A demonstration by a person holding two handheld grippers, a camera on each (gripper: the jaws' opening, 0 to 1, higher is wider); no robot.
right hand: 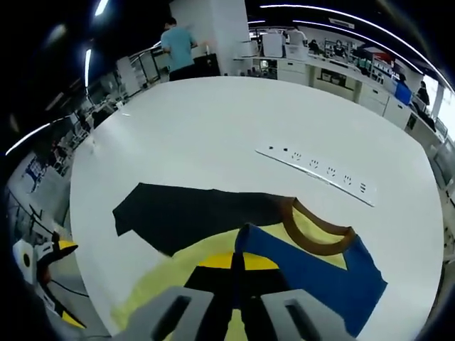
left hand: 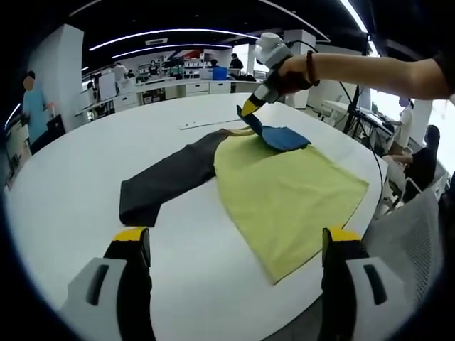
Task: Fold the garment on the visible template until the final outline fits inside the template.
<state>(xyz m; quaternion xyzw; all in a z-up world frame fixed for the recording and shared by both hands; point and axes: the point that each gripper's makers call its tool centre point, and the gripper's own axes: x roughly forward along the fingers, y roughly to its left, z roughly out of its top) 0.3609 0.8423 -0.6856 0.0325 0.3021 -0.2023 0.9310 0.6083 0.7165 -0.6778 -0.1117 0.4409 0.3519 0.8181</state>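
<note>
The garment [left hand: 284, 192] lies flat on a big round white desk [left hand: 78, 185], toward the near right edge in the left gripper view. It is a long-sleeved top with a yellow-green body, a dark grey sleeve [left hand: 167, 181] stretched out flat to one side, a brown collar band [right hand: 316, 224], and a blue sleeve [left hand: 281, 136] that is turned over onto the yellow body near the neck.

The right gripper [right hand: 238, 266] has its fingers clenched on the edge of that blue sleeve, holding the cloth just above the yellow body; in the left gripper view a person's hand [left hand: 295, 71] carries it over the collar end. The left gripper [left hand: 238, 245] hovers over bare desk short of the hem, its yellow-tipped fingers spread apart and released, touching nothing.

A long white power strip [right hand: 316, 169] lies on the desk beyond the collar, well apart from the garment. I can read no writing or labels anywhere. The garment's lower part is cut off behind the right gripper in its own view, and I cannot make out any template outline on the desk.
</note>
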